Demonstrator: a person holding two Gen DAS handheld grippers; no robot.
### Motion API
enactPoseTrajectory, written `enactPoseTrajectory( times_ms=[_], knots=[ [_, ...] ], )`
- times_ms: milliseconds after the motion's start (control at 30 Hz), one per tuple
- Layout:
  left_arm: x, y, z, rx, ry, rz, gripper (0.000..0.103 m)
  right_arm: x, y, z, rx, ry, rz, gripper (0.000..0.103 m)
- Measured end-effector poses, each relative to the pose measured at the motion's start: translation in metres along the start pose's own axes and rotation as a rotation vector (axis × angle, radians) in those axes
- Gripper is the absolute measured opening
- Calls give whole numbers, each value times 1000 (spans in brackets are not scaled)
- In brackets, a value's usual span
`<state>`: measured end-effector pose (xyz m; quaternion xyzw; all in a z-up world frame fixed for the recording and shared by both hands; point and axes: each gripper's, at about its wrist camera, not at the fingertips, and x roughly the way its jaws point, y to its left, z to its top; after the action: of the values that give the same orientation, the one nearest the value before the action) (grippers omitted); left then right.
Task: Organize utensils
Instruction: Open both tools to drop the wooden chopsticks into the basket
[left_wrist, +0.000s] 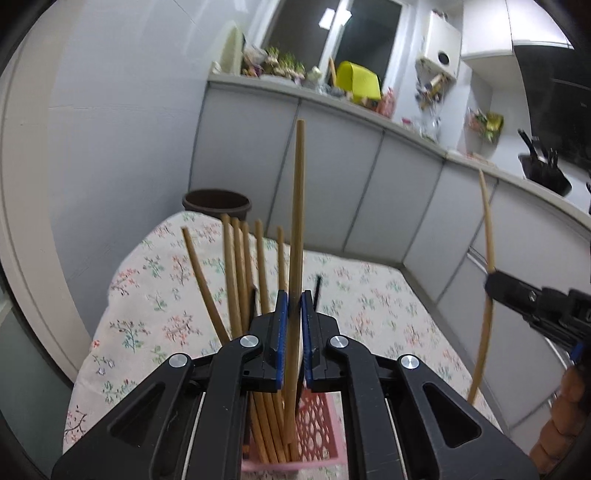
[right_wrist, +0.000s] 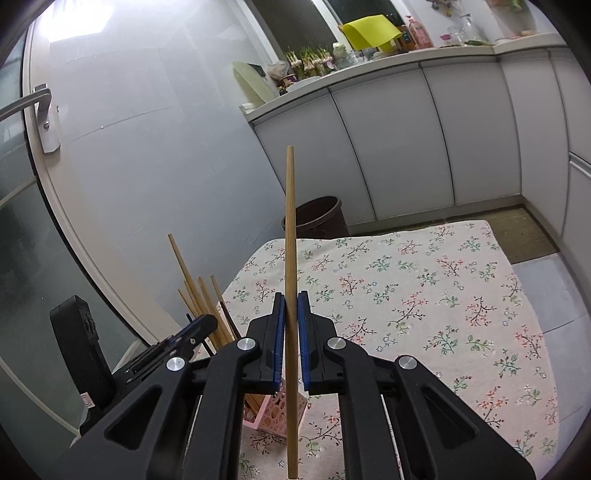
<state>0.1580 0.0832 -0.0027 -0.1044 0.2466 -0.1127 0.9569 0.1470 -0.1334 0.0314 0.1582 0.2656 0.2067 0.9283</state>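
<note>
My left gripper (left_wrist: 294, 295) is shut on a wooden chopstick (left_wrist: 297, 206) that stands upright with its lower end in a pink perforated holder (left_wrist: 317, 424). Several more chopsticks (left_wrist: 236, 273) stand in that holder. My right gripper (right_wrist: 291, 295) is shut on another wooden chopstick (right_wrist: 290, 236), held upright above the floral tablecloth, just right of the pink holder (right_wrist: 275, 413). The right gripper also shows in the left wrist view (left_wrist: 532, 299) with its chopstick (left_wrist: 487, 229). The left gripper shows at the left of the right wrist view (right_wrist: 199, 325).
The table wears a floral cloth (right_wrist: 424, 295). A brown bin (right_wrist: 314, 218) stands beyond the table's far edge. White cabinets (right_wrist: 461, 140) with a cluttered counter run behind. A glass door with a handle (right_wrist: 40, 118) is to the left.
</note>
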Motion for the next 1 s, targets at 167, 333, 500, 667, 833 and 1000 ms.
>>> enactPoseTrajectory(
  times_ms=[167,333,500,667,833,1000],
  knots=[
    [-10,4,-2,6,67,34,25,10,6,-3,30,-21,15,7],
    [-37,15,5,-52,70,64,32,24,23,-8,50,-57,49,7],
    [-48,32,5,-126,134,143,47,36,49,-14,-6,-149,27,8],
    [-54,47,3,-178,171,185,58,54,67,-34,-113,-172,-44,9],
    [-59,51,3,-188,184,182,58,56,69,-41,-139,-64,-2,9],
    [-68,35,4,-155,194,166,59,23,64,-32,-103,2,6,10]
  ],
)
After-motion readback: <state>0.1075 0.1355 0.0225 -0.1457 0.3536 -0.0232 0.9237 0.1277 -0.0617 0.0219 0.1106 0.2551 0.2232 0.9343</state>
